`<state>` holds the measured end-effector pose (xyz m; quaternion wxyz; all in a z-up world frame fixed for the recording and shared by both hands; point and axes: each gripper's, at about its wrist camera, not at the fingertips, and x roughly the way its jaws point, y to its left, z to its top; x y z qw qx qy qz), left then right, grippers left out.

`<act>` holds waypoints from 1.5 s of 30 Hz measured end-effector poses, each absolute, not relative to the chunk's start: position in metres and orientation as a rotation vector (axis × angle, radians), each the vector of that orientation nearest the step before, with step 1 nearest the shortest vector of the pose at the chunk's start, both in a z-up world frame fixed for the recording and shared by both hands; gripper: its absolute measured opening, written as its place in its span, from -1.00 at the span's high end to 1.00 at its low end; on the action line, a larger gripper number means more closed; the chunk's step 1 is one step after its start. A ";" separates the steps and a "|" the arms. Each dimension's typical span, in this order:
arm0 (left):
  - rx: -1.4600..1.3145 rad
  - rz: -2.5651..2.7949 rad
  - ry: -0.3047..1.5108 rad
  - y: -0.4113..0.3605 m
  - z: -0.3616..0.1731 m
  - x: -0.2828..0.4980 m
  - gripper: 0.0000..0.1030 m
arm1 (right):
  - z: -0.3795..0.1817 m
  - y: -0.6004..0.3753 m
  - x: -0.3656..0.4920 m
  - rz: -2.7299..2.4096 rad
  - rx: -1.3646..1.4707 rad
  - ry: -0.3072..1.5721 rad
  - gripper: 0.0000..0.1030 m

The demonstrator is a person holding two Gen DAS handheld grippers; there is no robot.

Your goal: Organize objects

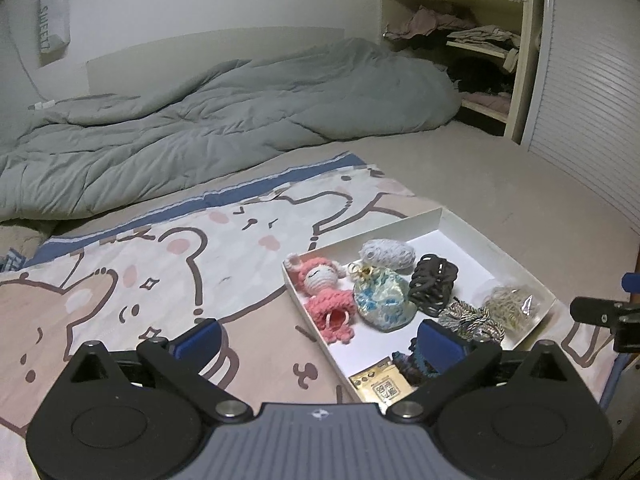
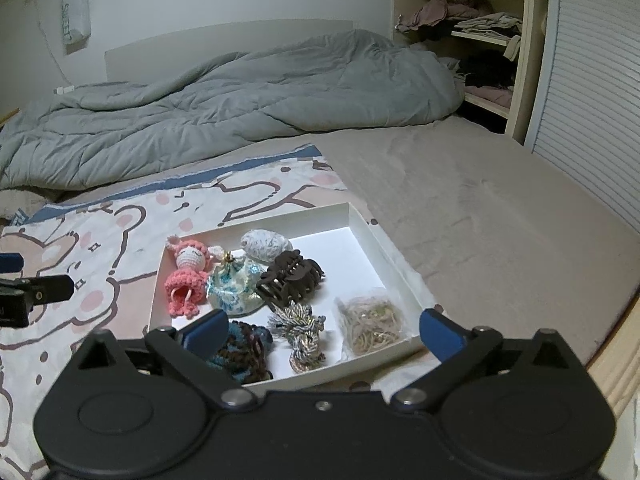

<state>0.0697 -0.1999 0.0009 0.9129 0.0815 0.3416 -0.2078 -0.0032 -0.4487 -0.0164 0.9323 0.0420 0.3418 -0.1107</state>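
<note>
A white shallow box (image 1: 500, 256) (image 2: 256, 222) lies on the bed. In it are a pink crochet doll (image 1: 324, 292) (image 2: 188, 276), a grey yarn ball (image 2: 266, 244), a blue-white pouch (image 2: 234, 284), a dark claw clip (image 1: 434, 286) (image 2: 290, 280), a braided cord (image 2: 300, 332), a bag of rubber bands (image 2: 372, 322), a dark scrunchie (image 2: 244, 352) and a gold packet (image 1: 380, 386). My left gripper (image 1: 320, 338) stands open over the box's near left corner. My right gripper (image 2: 324, 332) hangs open above the box's front edge. Neither holds anything.
The box rests on a cartoon-bear cloth (image 1: 160, 280) (image 2: 100, 240). A rumpled grey duvet (image 1: 200, 128) fills the back of the bed. Bare beige mattress (image 2: 480, 220) lies to the right. Shelves with clothes (image 2: 480, 32) and a slatted door (image 2: 592, 100) stand at the far right.
</note>
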 end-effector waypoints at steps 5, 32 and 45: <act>0.167 -0.422 0.722 -0.199 -0.002 0.069 -1.00 | -0.021 -0.444 -0.006 -0.237 0.070 0.722 -0.99; 0.188 -0.404 0.761 -0.202 -0.011 0.070 -1.00 | -0.022 -0.442 -0.008 -0.252 0.078 0.720 -0.99; 0.187 -0.403 0.764 -0.201 -0.012 0.071 -1.00 | -0.023 -0.441 -0.008 -0.252 0.078 0.721 -0.99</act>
